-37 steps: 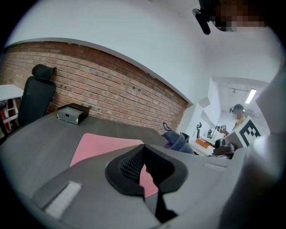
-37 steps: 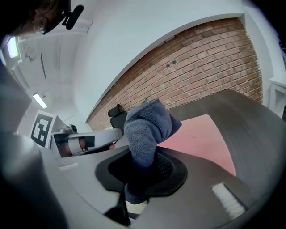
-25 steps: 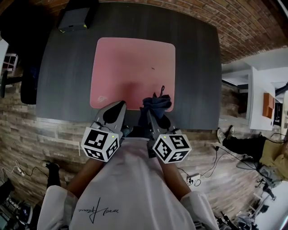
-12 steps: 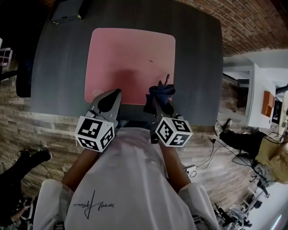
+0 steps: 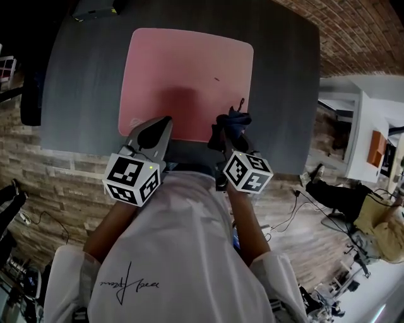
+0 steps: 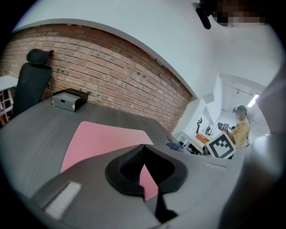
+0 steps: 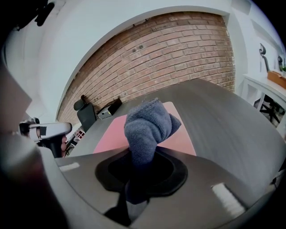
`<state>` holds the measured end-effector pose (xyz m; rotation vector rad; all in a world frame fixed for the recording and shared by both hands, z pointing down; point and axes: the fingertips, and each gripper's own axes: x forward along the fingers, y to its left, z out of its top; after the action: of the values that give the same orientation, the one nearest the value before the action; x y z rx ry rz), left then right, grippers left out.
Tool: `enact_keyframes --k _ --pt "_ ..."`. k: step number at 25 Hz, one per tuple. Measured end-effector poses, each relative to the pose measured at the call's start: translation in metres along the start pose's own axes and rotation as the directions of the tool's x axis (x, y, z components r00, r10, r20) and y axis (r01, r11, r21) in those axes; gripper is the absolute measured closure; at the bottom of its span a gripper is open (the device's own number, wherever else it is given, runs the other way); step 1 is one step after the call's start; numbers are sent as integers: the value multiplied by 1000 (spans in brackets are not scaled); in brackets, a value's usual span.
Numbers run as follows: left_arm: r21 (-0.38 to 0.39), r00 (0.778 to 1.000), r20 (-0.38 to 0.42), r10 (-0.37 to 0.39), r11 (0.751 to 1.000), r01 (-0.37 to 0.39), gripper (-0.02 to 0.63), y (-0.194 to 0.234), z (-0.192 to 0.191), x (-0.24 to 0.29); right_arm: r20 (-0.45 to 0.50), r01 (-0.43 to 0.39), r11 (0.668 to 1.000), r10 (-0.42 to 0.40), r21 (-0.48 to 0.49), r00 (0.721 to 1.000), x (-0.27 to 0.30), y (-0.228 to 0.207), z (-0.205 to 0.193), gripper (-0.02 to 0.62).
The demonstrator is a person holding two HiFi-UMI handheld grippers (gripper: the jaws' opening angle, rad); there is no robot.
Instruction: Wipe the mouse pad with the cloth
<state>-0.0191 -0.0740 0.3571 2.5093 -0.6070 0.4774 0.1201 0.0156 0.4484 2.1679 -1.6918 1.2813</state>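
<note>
A pink mouse pad (image 5: 188, 79) lies on the dark grey table (image 5: 284, 88), with a small dark speck on it. My right gripper (image 5: 231, 126) is shut on a blue-grey cloth (image 5: 235, 120) that bunches up beyond its jaws, over the pad's near right corner. In the right gripper view the cloth (image 7: 145, 129) rises from the closed jaws with the mouse pad (image 7: 176, 136) behind it. My left gripper (image 5: 154, 129) hangs over the pad's near left edge, its jaws together and holding nothing. In the left gripper view the mouse pad (image 6: 100, 141) lies ahead.
A dark box (image 5: 95, 9) sits at the table's far left corner, seen also as the box (image 6: 68, 99) in the left gripper view. A black office chair (image 6: 31, 82) stands at the left side. A brick wall runs behind the table. A person (image 6: 240, 127) sits off to the right.
Both grippers and the cloth have held their places at the pad's near edge. The head view has shifted a little, so the table and pad sit higher in the picture.
</note>
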Motion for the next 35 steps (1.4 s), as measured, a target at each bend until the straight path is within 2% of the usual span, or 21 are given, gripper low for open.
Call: enact_keyframes --k 19,35 --pt "-18 1000 -17 6 1000 -6 594 -1 -9 -6 -116 55 996 -63 -69 991 16 -48 -23 517" --pt "-19 999 -26 22 1000 -23 594 0 -15 -6 -137 111 992 -119 -59 983 31 -75 -42 517"
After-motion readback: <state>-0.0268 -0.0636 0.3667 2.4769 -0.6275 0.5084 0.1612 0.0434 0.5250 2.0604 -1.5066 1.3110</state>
